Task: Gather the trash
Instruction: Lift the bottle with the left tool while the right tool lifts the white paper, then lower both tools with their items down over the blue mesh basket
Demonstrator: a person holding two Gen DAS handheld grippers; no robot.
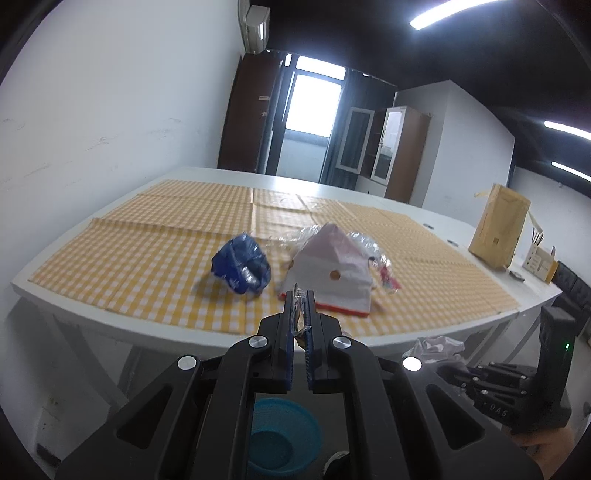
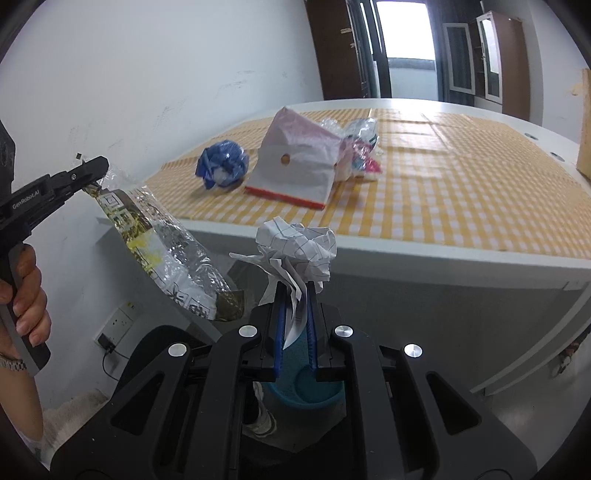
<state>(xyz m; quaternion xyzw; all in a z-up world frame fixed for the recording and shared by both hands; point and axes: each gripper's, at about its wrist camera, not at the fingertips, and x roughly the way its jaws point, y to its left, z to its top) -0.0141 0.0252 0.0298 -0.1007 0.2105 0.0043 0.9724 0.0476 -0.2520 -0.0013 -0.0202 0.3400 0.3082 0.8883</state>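
Left gripper point(image 2: 96, 173) pinches a crinkled foil wrapper point(image 2: 162, 254), right gripper point(image 2: 295, 295) clamps a crumpled lined paper ball point(image 2: 299, 247), blue bin point(image 2: 306, 391) below.

A white table point(image 1: 207, 334) carries a yellow checked cloth point(image 1: 155, 266). On the cloth lie a crumpled blue bag point(image 1: 242, 267), a white paper bag point(image 1: 332, 275) and clear plastic wrappers point(image 1: 371, 245).

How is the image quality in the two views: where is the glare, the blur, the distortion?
Left wrist view: the window is blown out white, ceiling lights glare, the table edge bows from fisheye, and the blue bag is slightly smeared. Right wrist view: the doorway is overexposed, the foil wrapper glints, and the crumpled paper is sharp.
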